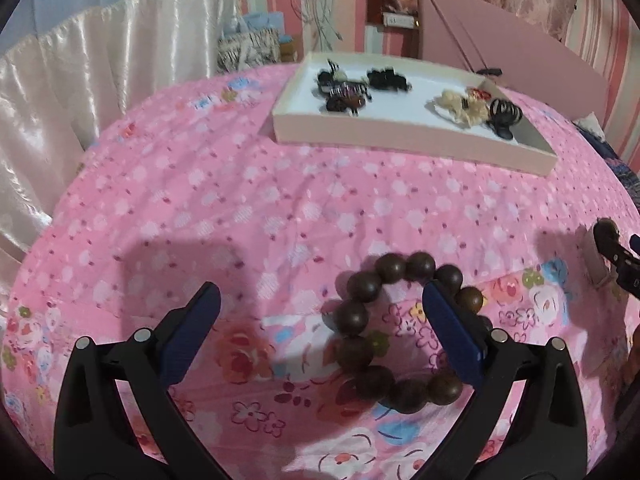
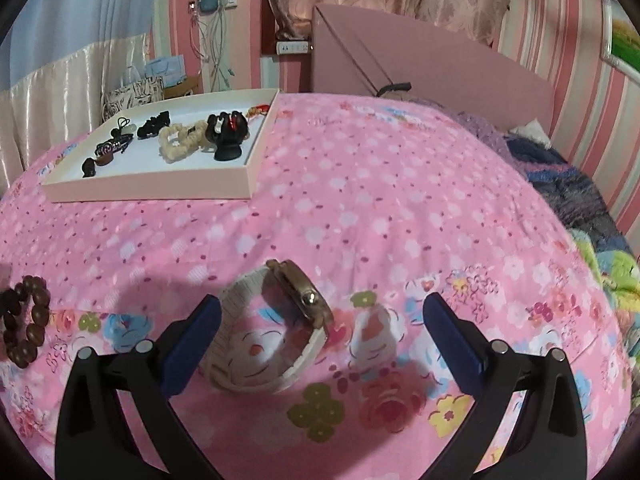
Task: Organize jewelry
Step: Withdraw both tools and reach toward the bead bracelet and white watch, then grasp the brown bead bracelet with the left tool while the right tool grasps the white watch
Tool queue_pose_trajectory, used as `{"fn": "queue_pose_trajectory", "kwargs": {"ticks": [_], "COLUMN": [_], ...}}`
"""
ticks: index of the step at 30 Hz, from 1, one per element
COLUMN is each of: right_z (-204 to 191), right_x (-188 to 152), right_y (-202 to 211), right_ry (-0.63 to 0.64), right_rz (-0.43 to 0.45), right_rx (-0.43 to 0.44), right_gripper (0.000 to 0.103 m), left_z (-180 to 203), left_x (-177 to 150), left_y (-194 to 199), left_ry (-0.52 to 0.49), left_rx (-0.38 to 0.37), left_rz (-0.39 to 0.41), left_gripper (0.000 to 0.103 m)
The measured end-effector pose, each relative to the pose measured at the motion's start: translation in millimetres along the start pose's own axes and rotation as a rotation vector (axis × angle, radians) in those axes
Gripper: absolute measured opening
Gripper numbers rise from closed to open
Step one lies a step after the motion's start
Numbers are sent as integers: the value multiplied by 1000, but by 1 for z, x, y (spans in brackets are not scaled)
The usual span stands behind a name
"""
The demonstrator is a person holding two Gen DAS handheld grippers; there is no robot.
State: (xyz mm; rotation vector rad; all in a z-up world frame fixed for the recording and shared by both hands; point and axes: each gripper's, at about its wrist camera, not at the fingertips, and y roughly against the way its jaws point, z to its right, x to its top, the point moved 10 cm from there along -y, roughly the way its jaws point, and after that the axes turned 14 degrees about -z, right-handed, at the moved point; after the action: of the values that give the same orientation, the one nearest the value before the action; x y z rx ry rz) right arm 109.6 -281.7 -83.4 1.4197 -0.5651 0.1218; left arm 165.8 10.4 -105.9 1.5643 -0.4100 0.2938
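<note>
Your left hand-held gripper (image 1: pixel 322 328) is spread over the bracelet (image 1: pixel 404 330) on the bed (image 1: pixel 240 208); its right finger sits inside the bead ring. Your right hand-held gripper (image 2: pixel 322 336) is spread around the watch (image 2: pixel 276 328). The tray (image 2: pixel 152 184) at 11 o'clock holds hair clips (image 2: pixel 228 136) and a scrunchie (image 2: pixel 176 142).

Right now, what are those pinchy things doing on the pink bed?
A person is tidying jewelry with a gripper in each hand. The left gripper is open over a brown bead bracelet, one finger poking inside its ring. The right gripper is open around a white watch. Both pieces lie on the bedspread. The tray already holds hair clips and scrunchies.
</note>
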Motion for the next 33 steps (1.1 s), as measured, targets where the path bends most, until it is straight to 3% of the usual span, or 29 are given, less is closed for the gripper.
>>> {"fn": "queue_pose_trajectory", "kwargs": {"ticks": [5,11,17,22,26,30,33], "right_z": [7,9,9,10,9,7,6], "right_x": [-1,-3,-6,-4,-4,-3,-3], "right_y": [-6,-18,-26,-25,-24,-23,-22], "right_ry": [-44,-55,-61,-68,-65,-55,-49], "right_rz": [-21,-64,-97,-85,-83,-76,-73], "right_rx": [22,36,48,57,62,72,80], "right_gripper": [101,100,81,59,56,45,39], "left_z": [-3,2,11,14,18,20,20], "left_x": [-4,-9,-9,-7,-6,-4,-4], "left_y": [-14,-18,-19,-18,-15,-14,-14], "left_ry": [12,-4,-28,-37,-54,-62,-64], "left_rx": [-5,-4,-43,-48,-51,-54,-49], "left_rz": [-65,-87,-93,-85,-76,-65,-62], "left_gripper": [100,100,99,82,70,48,43]}}
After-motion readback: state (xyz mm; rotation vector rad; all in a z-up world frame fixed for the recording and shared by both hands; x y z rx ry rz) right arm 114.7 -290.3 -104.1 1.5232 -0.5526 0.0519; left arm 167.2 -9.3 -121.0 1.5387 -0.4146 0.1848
